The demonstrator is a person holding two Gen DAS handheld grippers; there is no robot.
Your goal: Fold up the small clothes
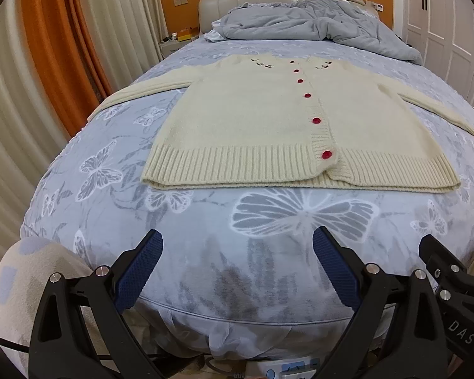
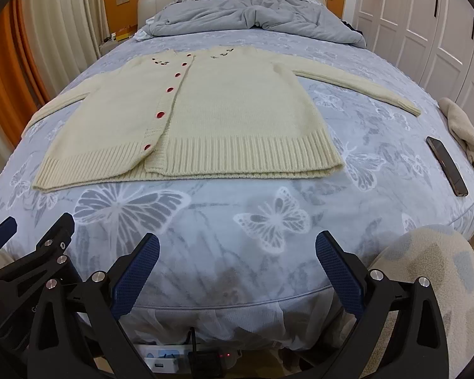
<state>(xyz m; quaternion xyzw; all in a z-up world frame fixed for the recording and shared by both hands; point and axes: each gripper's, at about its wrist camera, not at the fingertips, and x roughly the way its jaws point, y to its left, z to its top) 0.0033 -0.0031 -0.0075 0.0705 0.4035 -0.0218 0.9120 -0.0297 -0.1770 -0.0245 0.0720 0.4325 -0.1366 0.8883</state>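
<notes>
A cream knitted cardigan (image 1: 262, 117) with red buttons lies flat and face up on the bed, both sleeves spread out to the sides; it also shows in the right wrist view (image 2: 224, 104). My left gripper (image 1: 237, 246) is open and empty, held at the foot of the bed, well short of the cardigan's ribbed hem. My right gripper (image 2: 237, 249) is open and empty, beside the left one at the foot of the bed. Each gripper shows at the edge of the other's view.
The bed (image 1: 205, 221) has a blue butterfly-print sheet. A grey duvet (image 1: 300, 25) is bunched at the headboard. A black phone (image 2: 447, 165) and a beige cloth (image 2: 464, 129) lie at the right edge. Orange and white curtains stand left, white wardrobes right. A power strip (image 2: 164, 358) lies below.
</notes>
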